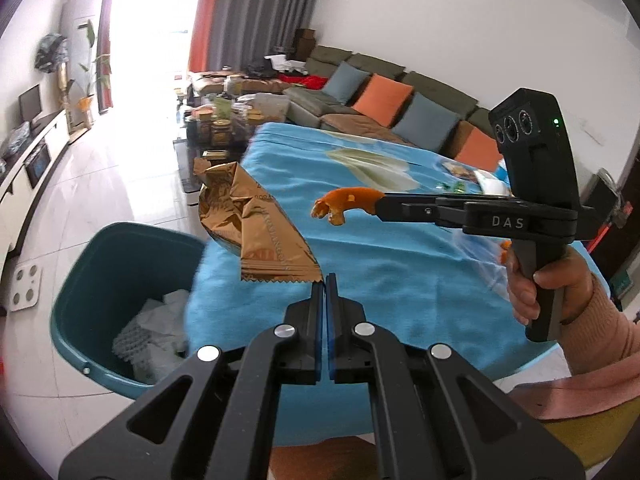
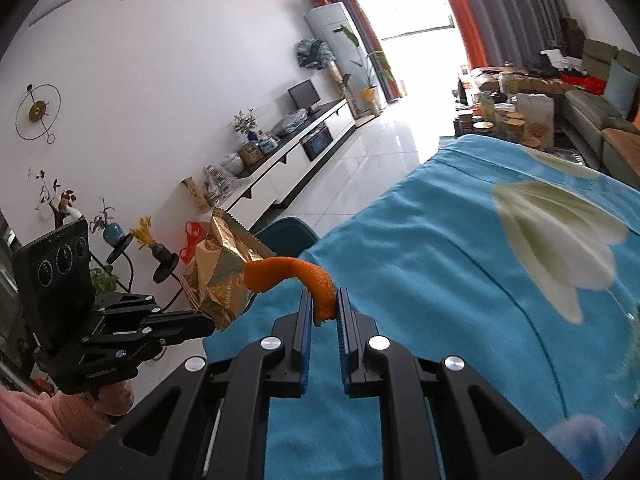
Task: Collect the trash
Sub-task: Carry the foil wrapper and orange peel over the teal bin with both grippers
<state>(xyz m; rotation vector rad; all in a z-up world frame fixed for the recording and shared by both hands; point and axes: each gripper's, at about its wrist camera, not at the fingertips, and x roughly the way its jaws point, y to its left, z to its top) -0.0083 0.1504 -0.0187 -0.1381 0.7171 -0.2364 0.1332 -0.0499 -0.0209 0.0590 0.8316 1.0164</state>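
Left gripper (image 1: pixel 325 280) pinching a gold wrapper (image 1: pixel 250 220) by its corner, up in the air beside the blue table (image 1: pixel 400 280), above and right of the teal bin (image 1: pixel 120 256). Right gripper (image 2: pixel 323 300) clamped on an orange peel (image 2: pixel 304 276), held over the table's near-left part, near the wrapper.

Two fisheye views, each looking forward along its own gripper's fingers from close behind them. The left wrist view faces across the blue table (image 1: pixel 380 248) toward the sofa (image 1: pixel 360 92), with the bin (image 1: pixel 120 248) at lower left and the right gripper (image 1: pixel 378 206) at mid right. The right wrist view faces along the table (image 2: pixel 440 260) toward the window, with the left gripper (image 2: pixel 210 326) at lower left. Both share the table, wrapper (image 1: pixel 252 224) (image 2: pixel 220 276) and peel (image 1: pixel 344 202) (image 2: pixel 296 276).
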